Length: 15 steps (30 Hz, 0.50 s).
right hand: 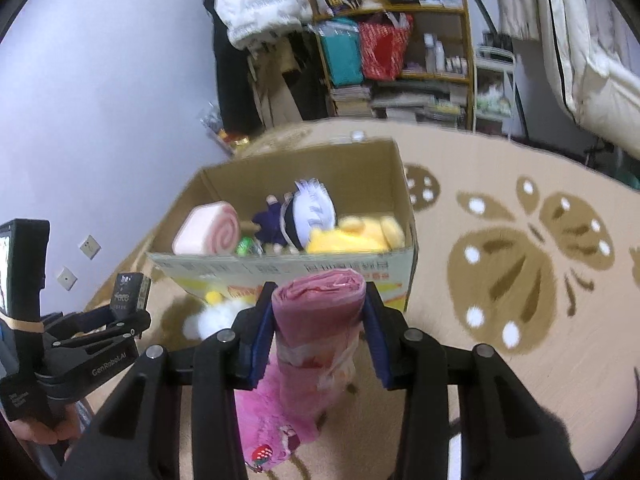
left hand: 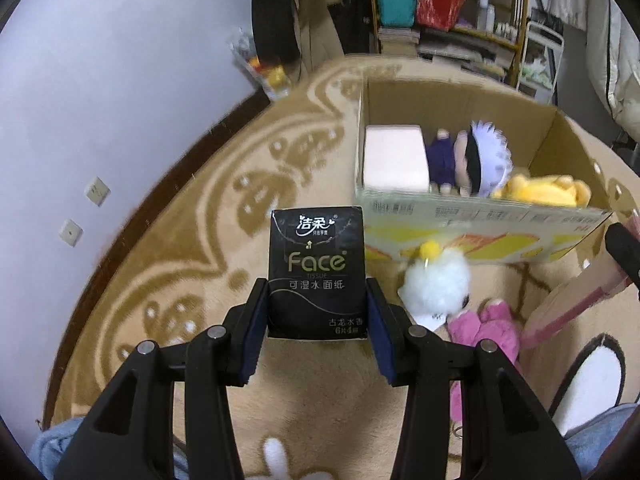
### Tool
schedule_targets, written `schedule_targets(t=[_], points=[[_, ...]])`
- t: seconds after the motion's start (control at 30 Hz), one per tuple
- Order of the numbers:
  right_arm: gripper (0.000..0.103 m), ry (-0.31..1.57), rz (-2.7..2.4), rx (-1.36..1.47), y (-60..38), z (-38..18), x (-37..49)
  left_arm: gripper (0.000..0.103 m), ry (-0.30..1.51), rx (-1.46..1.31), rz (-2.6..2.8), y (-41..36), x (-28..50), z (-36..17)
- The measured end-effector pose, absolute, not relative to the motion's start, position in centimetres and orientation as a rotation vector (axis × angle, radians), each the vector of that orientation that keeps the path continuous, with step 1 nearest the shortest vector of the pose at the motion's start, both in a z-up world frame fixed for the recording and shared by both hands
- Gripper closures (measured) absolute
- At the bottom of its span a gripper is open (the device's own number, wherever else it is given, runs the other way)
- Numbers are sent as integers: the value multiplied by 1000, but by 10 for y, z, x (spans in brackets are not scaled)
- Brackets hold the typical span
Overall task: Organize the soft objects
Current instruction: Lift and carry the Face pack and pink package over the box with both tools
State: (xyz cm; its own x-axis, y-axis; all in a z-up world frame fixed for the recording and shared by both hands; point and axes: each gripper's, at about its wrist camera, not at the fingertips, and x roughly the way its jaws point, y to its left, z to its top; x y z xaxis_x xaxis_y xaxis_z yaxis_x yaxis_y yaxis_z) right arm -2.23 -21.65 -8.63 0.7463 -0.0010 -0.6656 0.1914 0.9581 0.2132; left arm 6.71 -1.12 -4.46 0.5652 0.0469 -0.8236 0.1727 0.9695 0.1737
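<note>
Left hand-held gripper (left hand: 317, 312) pinches a black tissue pack (left hand: 317, 272) — right hand-held gripper (right hand: 319, 320) clamps a pink roll (right hand: 320, 312).

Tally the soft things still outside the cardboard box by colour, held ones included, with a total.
Black: 1, the tissue pack clamped in the left gripper.
Pink: 2, the pink roll clamped in the right gripper, and the pink plush on the rug.
White: 1, the fluffy white plush in front of the box.
Total: 4
</note>
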Motion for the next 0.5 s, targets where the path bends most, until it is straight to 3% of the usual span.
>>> schedule_targets(t=[0.5], points=[[61,523,-71,230,-206,-36,-41,58,749,308,-102,-21,53,2]])
